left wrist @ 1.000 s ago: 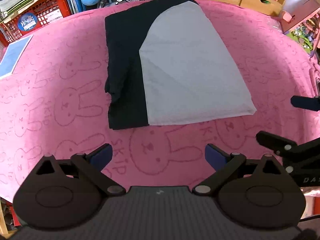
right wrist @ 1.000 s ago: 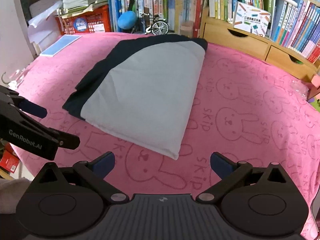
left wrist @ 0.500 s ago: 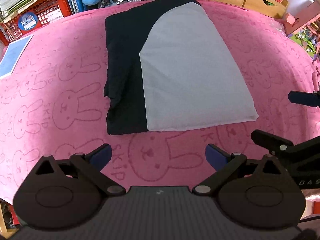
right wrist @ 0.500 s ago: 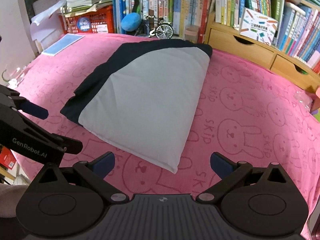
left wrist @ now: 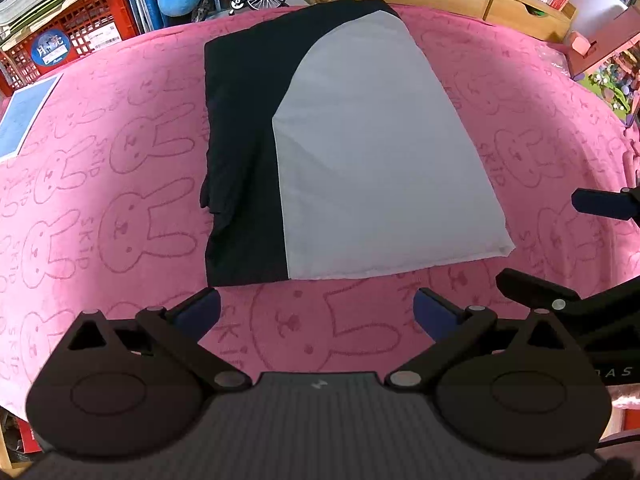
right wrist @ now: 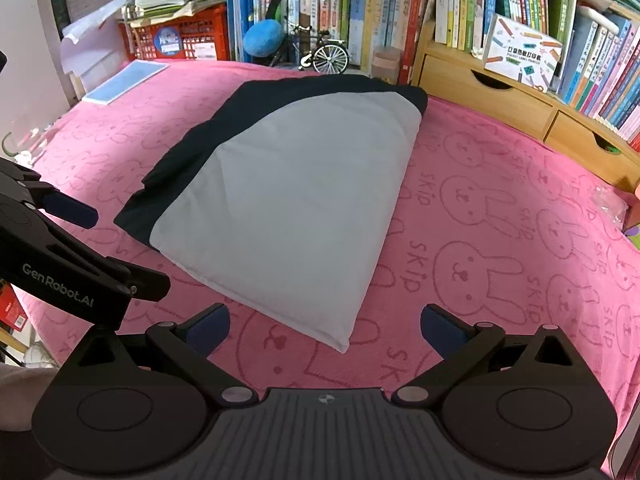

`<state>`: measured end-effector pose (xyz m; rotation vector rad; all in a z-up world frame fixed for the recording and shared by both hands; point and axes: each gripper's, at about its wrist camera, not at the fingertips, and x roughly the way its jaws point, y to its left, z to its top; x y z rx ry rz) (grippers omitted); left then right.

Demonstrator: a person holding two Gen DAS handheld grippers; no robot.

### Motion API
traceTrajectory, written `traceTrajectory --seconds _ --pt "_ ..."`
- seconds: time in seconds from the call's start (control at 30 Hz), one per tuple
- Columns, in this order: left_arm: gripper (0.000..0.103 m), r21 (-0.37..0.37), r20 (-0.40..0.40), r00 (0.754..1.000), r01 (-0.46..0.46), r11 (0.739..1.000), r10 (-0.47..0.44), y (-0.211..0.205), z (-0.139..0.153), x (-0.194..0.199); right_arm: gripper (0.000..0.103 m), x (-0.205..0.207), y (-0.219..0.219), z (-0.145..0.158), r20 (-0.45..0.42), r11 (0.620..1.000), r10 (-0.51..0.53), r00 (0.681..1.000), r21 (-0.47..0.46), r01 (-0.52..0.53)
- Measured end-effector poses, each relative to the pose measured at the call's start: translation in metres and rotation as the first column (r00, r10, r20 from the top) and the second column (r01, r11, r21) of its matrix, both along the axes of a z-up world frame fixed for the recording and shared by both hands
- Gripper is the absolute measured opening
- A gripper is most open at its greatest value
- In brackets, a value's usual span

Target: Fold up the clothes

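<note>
A folded garment, black on the left and light grey [left wrist: 376, 160] on the right, lies flat on the pink bunny-print cloth [left wrist: 120, 208]. In the right wrist view the same garment [right wrist: 288, 200] has its near grey corner pointing toward the camera. My left gripper [left wrist: 316, 310] is open just short of the garment's near edge, with nothing between its fingers. My right gripper [right wrist: 324, 326] is open too, its fingers on either side of the grey corner and slightly behind it. Each gripper shows at the edge of the other's view.
Beyond the cloth stand bookshelves [right wrist: 400, 12], a red crate [right wrist: 180, 36], a blue ball [right wrist: 262, 38], a small model bicycle [right wrist: 324, 56] and wooden drawers [right wrist: 500, 92]. A blue booklet [right wrist: 128, 80] lies at the cloth's far left.
Both grippers have crept a little closer to the garment's near edge. The garment has not moved and both grippers stay open.
</note>
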<state>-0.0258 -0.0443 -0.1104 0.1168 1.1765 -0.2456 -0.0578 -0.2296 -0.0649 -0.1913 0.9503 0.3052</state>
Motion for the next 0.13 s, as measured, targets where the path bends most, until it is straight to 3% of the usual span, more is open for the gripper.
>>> traceTrajectory --seconds 0.13 --pt "0.103 0.007 -0.005 1.0 0.003 1.0 -0.003 -0.0014 -0.0009 0.0014 0.103 0.0029 -0.0014 -0.0004 -0.004 1.0 0.001 1.0 -0.001 -0.001"
